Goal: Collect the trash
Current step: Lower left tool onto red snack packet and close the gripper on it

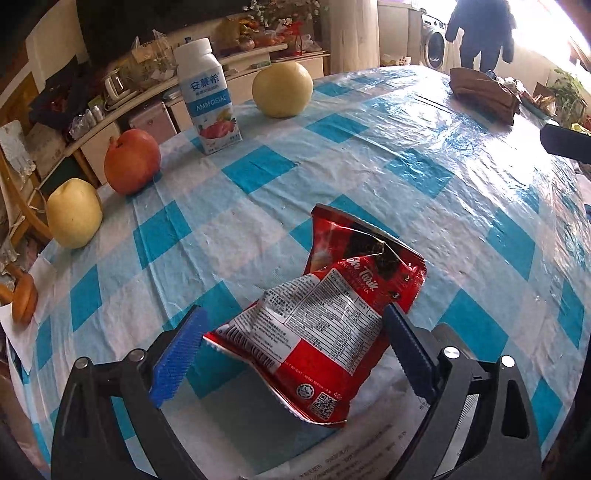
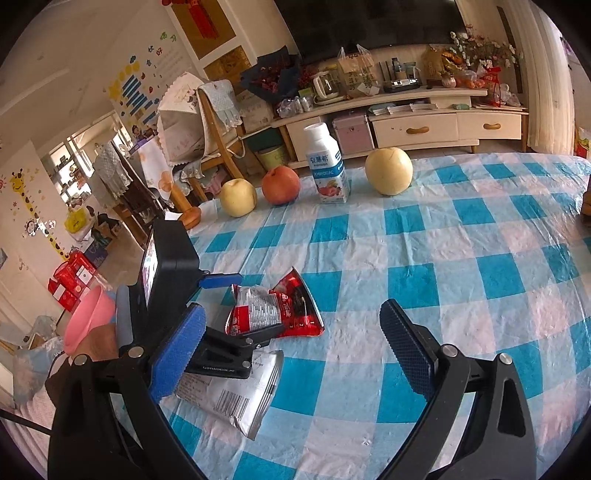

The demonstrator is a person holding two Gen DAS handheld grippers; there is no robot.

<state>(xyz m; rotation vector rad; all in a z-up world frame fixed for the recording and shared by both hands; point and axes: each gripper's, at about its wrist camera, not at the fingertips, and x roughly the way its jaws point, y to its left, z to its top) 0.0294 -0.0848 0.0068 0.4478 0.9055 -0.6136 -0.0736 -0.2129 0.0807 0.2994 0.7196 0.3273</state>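
Note:
A crumpled red snack wrapper (image 1: 325, 325) lies on the blue-checked tablecloth (image 1: 369, 177). It sits between the blue pads of my left gripper (image 1: 293, 350), whose jaws stand wide apart on either side of it. The right wrist view shows that left gripper (image 2: 247, 306) straddling the red wrapper (image 2: 295, 310) from the left. A flat silver wrapper (image 2: 236, 402) lies under it near the table's edge. My right gripper (image 2: 291, 350) hangs open over bare cloth, to the right of both wrappers, with nothing between its fingers.
Along the far table edge stand a pale pear (image 2: 238, 197), a red apple (image 2: 280, 184), a yogurt bottle (image 2: 327, 166) and a yellow pear (image 2: 388, 171). A pink bin (image 2: 88, 321) sits below the table's left edge. A brown box (image 1: 484, 92) rests far right; a person (image 1: 480, 29) stands beyond.

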